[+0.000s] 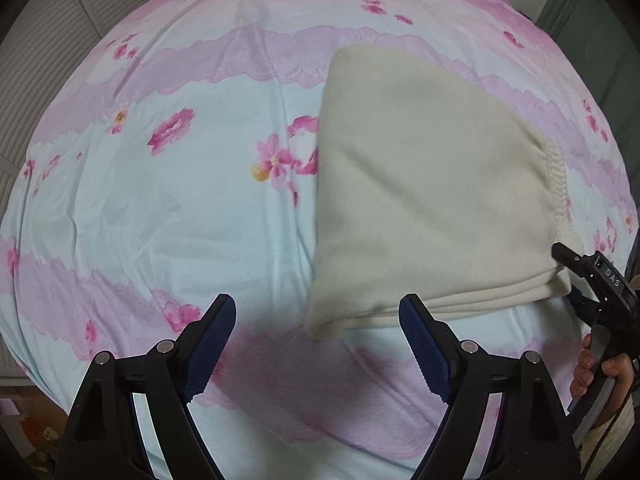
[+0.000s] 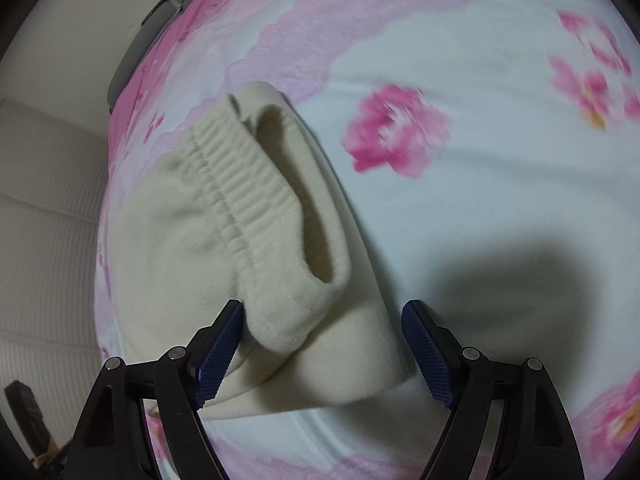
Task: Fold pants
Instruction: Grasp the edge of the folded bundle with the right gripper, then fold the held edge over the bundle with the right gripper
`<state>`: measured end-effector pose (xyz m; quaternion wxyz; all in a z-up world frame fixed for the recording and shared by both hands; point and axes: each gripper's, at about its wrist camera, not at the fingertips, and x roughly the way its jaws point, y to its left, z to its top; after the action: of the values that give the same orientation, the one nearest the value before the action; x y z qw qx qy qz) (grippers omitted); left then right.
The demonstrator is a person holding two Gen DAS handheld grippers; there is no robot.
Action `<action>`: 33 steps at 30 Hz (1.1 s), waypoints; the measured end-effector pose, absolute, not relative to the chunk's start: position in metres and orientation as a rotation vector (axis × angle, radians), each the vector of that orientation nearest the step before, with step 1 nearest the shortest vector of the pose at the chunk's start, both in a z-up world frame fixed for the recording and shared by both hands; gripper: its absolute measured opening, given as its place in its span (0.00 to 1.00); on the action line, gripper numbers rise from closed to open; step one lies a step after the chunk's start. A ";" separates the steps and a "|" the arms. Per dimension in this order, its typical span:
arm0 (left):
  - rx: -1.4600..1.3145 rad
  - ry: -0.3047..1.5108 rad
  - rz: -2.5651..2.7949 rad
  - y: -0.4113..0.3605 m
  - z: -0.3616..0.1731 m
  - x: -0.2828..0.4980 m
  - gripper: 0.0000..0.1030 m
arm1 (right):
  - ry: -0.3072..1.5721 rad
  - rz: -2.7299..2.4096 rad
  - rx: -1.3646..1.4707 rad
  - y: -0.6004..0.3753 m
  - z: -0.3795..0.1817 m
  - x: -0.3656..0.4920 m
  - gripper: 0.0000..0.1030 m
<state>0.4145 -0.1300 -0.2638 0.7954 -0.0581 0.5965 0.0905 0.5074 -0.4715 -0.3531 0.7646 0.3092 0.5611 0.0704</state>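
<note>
Cream pants [image 1: 420,184] lie folded into a thick wad on the flowered bed sheet [image 1: 160,200], the ribbed waistband [image 1: 556,176] at their right edge. My left gripper [image 1: 318,308] hangs open just over the wad's near left corner, its pads clear of the cloth. In the right wrist view the pants [image 2: 192,240] show the open waistband [image 2: 240,184]. There my right gripper [image 2: 324,308] stands open astride the wad's near end; the left pad brushes the cloth and the right pad is apart. The right gripper [image 1: 592,276] also shows at the far right, held in a hand [image 1: 600,364].
The pink and pale blue sheet [image 2: 480,160] covers the whole bed. A white ribbed surface [image 1: 40,80] runs beyond the bed's left edge. A green panel [image 1: 592,20] stands at the far right corner. A dark object [image 2: 24,404] sits low beside the bed.
</note>
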 end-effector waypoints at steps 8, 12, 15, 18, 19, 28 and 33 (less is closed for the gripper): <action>-0.162 1.304 0.186 -0.109 -0.279 0.413 0.81 | 1.184 0.154 0.685 -0.468 -0.357 0.499 0.70; -0.145 1.304 0.130 -0.110 -0.283 0.423 0.81 | 1.168 0.159 0.723 -0.468 -0.366 0.497 0.71; -0.141 1.290 0.084 -0.112 -0.286 0.436 0.81 | 1.163 0.173 0.735 -0.468 -0.373 0.500 0.71; -0.142 1.286 0.070 -0.112 -0.290 0.454 0.81 | 1.147 0.199 0.759 -0.469 -0.377 0.503 0.75; -0.137 1.291 0.065 -0.112 -0.291 0.458 0.81 | 1.138 0.217 0.766 -0.470 -0.379 0.504 0.78; -0.097 1.241 -0.021 -0.125 -0.276 0.482 0.81 | 1.088 0.250 0.771 -0.472 -0.370 0.469 0.82; -0.090 1.228 -0.035 -0.121 -0.274 0.488 0.81 | 1.013 0.245 0.852 -0.463 -0.379 0.463 1.00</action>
<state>0.4881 -0.1206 -0.2736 0.8164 -0.0421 0.5758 -0.0162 0.4629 -0.4633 -0.3787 0.7819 0.3944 0.4693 0.1134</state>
